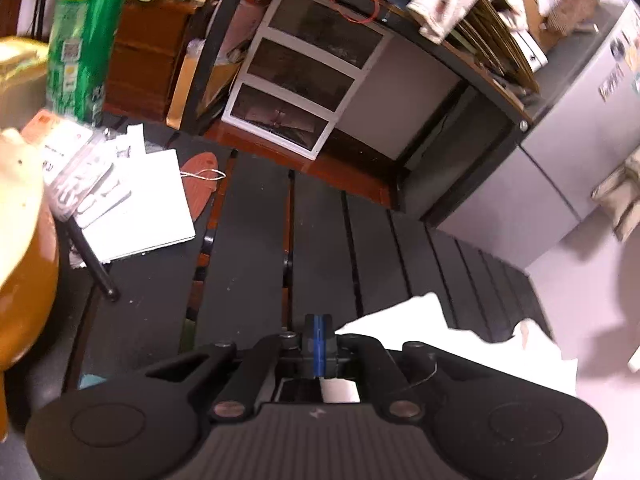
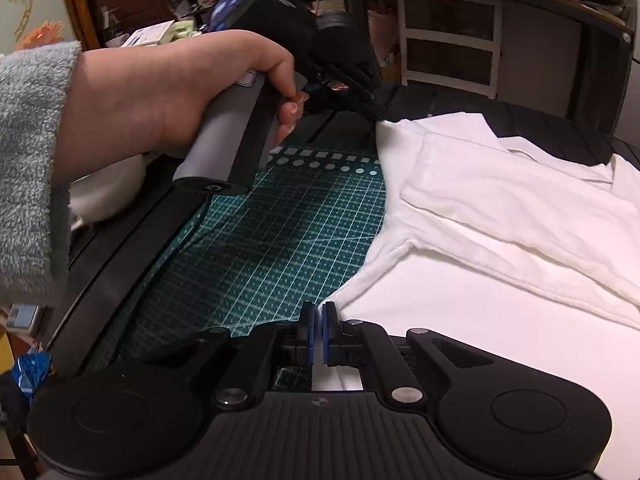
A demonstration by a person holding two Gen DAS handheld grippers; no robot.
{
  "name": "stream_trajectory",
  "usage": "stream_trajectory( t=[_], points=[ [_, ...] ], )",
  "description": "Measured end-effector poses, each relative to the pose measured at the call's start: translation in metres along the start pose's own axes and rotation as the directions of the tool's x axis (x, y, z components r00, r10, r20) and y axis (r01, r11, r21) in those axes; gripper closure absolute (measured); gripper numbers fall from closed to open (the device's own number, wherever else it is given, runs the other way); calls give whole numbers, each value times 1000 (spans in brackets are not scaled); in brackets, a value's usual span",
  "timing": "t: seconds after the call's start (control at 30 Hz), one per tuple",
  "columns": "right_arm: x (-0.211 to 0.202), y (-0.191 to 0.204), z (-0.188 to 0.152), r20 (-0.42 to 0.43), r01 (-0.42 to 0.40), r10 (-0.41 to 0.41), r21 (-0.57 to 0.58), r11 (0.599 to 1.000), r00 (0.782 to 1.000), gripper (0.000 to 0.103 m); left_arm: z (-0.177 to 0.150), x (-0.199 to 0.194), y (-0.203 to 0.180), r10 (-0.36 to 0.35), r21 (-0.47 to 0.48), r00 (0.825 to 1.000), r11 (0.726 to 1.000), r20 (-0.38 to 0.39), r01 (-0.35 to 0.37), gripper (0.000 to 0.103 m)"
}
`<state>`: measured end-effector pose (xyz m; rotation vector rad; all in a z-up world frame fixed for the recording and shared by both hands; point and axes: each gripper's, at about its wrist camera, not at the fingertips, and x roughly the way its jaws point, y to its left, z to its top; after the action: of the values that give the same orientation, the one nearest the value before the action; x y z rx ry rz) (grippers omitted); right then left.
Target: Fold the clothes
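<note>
A white shirt (image 2: 500, 216) lies spread over the green cutting mat (image 2: 256, 240) and the black table, one sleeve folded across its body. My right gripper (image 2: 319, 312) is shut on the shirt's near left edge, white cloth showing between its blue pads. A hand (image 2: 168, 92) in a fluffy grey-blue sleeve holds the left gripper's body at the shirt's far left corner. In the left wrist view, my left gripper (image 1: 319, 328) is shut on a corner of the white shirt (image 1: 460, 340), which trails to the right over the black slatted table (image 1: 248, 248).
White papers (image 1: 136, 200), a pen and plastic packets lie on the table at the left, beside a green can (image 1: 84, 40) and an orange-brown pot (image 1: 24, 264). A white drawer unit (image 1: 304, 76) stands under a cluttered desk beyond the table. A grey cabinet (image 1: 560, 128) stands at the right.
</note>
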<state>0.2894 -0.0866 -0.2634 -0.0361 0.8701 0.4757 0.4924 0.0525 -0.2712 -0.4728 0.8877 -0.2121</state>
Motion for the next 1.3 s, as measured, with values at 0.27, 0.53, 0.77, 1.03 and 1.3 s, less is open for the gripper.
stream_trajectory(
  t=[0.27, 0.53, 0.77, 1.03, 1.3],
  points=[
    [-11, -8, -9, 4, -6, 6, 28, 1000, 1000, 100, 0, 1, 17, -52, -143, 996, 989, -73, 41, 83],
    [-9, -16, -10, 18, 42, -43, 42, 998, 999, 88, -8, 12, 10, 9, -101, 1000, 995, -28, -12, 103],
    [3, -13, 5, 41, -5, 1, 84, 996, 999, 100, 13, 2, 9, 35, -78, 997, 996, 63, -30, 103],
    [35, -4, 48, 69, -74, 64, 159, 985, 996, 100, 58, 6, 8, 143, -2, 982, 990, 121, -144, 103],
    [-32, -75, 21, 195, -276, 221, 329, 903, 955, 50, 48, -1, -2, 70, 8, 996, 997, 60, -71, 100]
  ],
)
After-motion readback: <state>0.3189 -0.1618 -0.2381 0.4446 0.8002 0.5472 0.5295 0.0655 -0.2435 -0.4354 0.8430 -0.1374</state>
